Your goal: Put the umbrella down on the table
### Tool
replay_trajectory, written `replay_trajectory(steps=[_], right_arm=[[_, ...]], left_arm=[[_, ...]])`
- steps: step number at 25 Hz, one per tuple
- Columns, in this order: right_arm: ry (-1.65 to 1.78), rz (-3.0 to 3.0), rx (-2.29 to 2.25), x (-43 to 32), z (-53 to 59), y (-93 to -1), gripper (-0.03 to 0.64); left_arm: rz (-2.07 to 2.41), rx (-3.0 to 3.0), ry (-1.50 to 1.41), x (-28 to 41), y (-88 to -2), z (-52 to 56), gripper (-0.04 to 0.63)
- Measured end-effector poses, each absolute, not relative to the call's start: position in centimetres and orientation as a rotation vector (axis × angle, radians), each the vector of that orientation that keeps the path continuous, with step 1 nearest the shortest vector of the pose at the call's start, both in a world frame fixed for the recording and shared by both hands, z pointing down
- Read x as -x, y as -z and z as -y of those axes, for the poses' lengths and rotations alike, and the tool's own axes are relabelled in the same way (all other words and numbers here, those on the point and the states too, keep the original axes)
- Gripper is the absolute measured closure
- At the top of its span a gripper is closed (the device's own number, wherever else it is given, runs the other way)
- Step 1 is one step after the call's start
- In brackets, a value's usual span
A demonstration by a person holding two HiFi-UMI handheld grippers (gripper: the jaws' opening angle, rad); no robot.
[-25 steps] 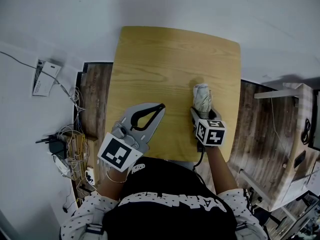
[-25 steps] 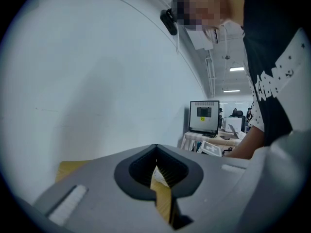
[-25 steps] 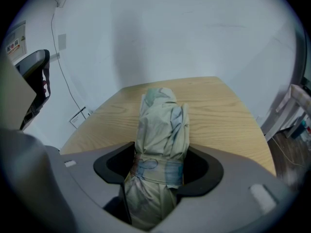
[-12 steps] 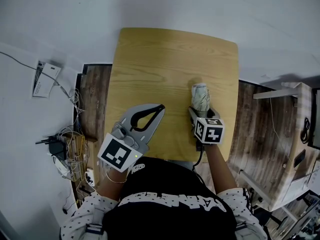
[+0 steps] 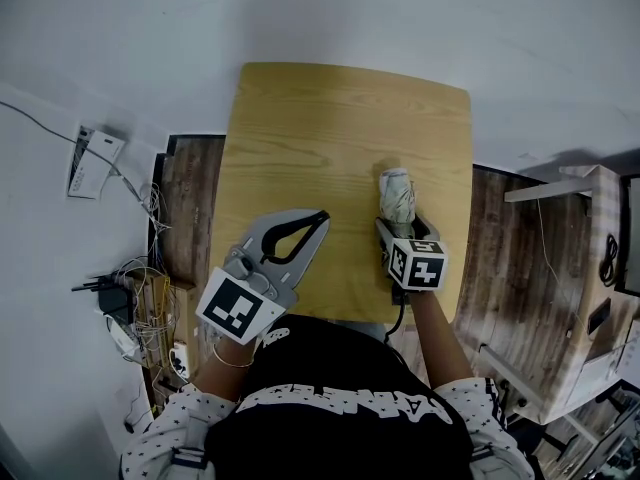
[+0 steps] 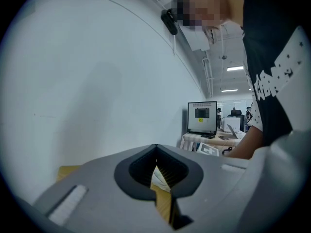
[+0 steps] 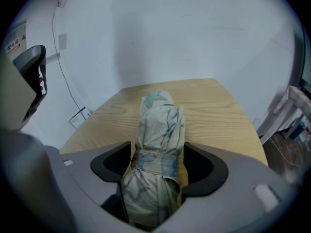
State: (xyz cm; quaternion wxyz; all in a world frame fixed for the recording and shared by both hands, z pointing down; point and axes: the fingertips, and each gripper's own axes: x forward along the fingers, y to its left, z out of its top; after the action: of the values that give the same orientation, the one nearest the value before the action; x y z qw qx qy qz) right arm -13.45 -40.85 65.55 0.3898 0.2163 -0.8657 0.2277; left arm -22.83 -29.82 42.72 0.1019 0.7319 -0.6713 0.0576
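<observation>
A folded pale patterned umbrella (image 5: pixel 398 193) lies on the wooden table (image 5: pixel 330 118) near its right edge, strap around its middle. My right gripper (image 5: pixel 402 220) points down at it from the near side. Its jaws are opening, and the umbrella (image 7: pixel 158 130) rests between them with dark gaps beside it in the right gripper (image 7: pixel 158 147) view. My left gripper (image 5: pixel 322 215) hovers over the table's near left part, its tips together and nothing in them. In its own view the left gripper (image 6: pixel 155 149) shows only a thin slit between the jaws.
A tangle of cables and a power strip (image 5: pixel 130 298) lies on the floor left of the table, with a white box (image 5: pixel 95 158) further back. White furniture (image 5: pixel 570 183) stands at the right. A monitor (image 6: pixel 202 117) shows far off in the left gripper view.
Both grippers and the umbrella keep their places on the table. Only the whole head view has shifted slightly.
</observation>
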Motion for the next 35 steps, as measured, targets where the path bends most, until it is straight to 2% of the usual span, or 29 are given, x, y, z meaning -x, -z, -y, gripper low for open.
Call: replay_trajectory(steps=[8,14,24,28,35], right_arm=[[-0.589,2.237,-0.581,12.9,41.0,-63.9,0.261],[-0.618,2.311,-0.64,12.4,41.5,-61.3,0.299],[-0.598,2.373,-0.735,11.0,42.4,-58.2,0.483],[-0.608,2.402,-0.798,10.3,42.9,-56.7,0.601],[-0.617,2.465,-0.81,10.4,43.5,-53.9,0.601]], left_arm=[[1.988,-2.181,-0.164,22.2,-41.8,29.8,0.594],[1.998,-2.207,-0.169,21.7,-40.9,29.9,0.594],[1.997,-2.227,-0.149,20.7,-40.2,29.5,0.594],[1.999,-2.236,-0.139,20.5,-39.9,29.5,0.594],[2.0,-2.262,-0.131,20.3,-39.2,29.8,0.594]])
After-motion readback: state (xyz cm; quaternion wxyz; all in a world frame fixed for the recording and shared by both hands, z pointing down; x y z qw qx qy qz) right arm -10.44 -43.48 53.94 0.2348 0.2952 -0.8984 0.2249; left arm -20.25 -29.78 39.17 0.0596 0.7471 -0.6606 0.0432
